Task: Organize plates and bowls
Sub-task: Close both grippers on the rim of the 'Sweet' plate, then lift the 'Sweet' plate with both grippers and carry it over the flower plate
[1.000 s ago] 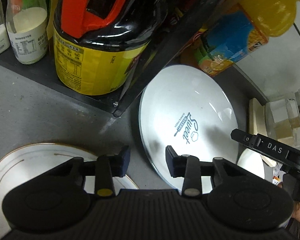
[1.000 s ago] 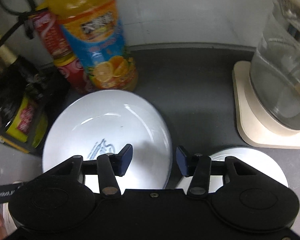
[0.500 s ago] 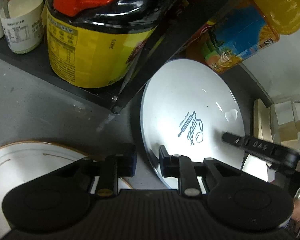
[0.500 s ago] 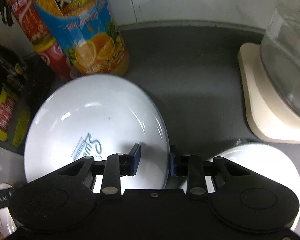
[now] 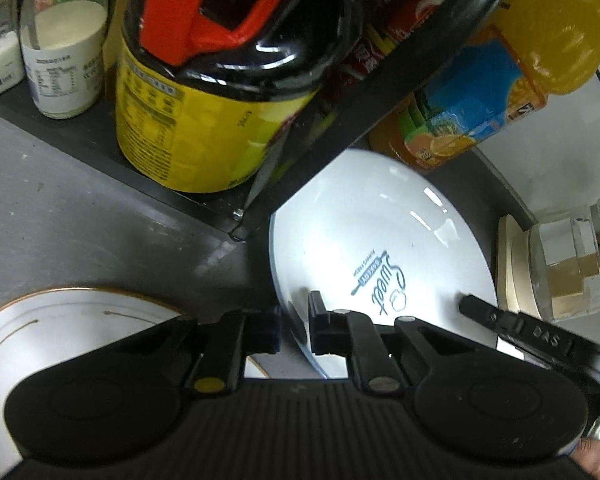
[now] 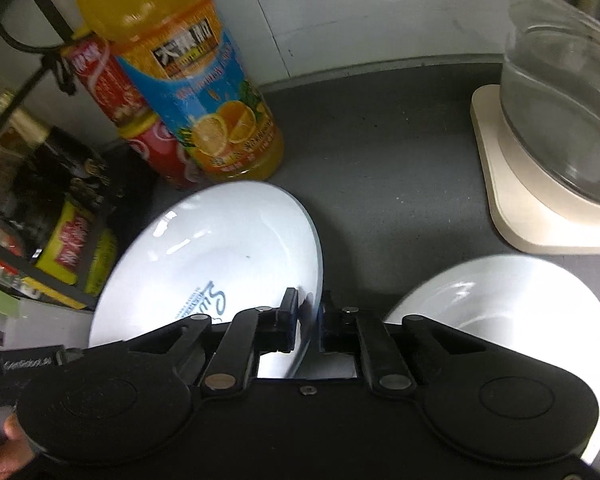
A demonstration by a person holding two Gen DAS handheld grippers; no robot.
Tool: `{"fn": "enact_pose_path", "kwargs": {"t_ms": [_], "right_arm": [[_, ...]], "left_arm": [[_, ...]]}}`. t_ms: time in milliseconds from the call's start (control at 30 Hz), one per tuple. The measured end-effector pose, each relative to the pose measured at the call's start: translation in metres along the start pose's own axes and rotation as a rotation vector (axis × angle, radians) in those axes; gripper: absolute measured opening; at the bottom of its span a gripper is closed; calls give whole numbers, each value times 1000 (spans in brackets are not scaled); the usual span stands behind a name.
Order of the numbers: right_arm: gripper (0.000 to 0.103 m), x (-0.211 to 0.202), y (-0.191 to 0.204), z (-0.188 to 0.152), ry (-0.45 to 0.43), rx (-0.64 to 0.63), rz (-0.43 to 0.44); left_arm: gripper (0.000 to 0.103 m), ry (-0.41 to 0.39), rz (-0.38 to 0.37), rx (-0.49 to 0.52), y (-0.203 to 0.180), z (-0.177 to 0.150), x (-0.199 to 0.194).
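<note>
Left wrist: round glossy white plate (image 5: 380, 248), gripped.

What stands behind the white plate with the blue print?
Behind the white plate stand an orange juice bottle and, left of it, a red bottle. The plate's rim covers the foot of the juice bottle.

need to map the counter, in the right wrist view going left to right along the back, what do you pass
Red-labelled bottle → orange juice bottle → bare dark countertop → clear glass container on its cream base.
</note>
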State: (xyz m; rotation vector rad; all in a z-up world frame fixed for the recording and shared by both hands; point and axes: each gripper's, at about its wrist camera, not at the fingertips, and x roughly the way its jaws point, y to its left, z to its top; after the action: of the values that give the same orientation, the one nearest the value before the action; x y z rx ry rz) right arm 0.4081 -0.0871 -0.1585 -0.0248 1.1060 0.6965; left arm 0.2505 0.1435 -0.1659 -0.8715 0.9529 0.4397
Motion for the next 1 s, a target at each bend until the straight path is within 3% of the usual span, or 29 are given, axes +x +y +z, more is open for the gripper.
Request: {"fn": "enact_pose_path", "kwargs": {"t_ms": [467,1000], "right_arm": [[9,-42,-11,-22,-79,45,41],[11,-93,4,-61,-117,-5,119]], "left_arm": [[10,-17,-45,34,-11,-6,-28],[10,-54,-34,22,0,-45,-93]]}}
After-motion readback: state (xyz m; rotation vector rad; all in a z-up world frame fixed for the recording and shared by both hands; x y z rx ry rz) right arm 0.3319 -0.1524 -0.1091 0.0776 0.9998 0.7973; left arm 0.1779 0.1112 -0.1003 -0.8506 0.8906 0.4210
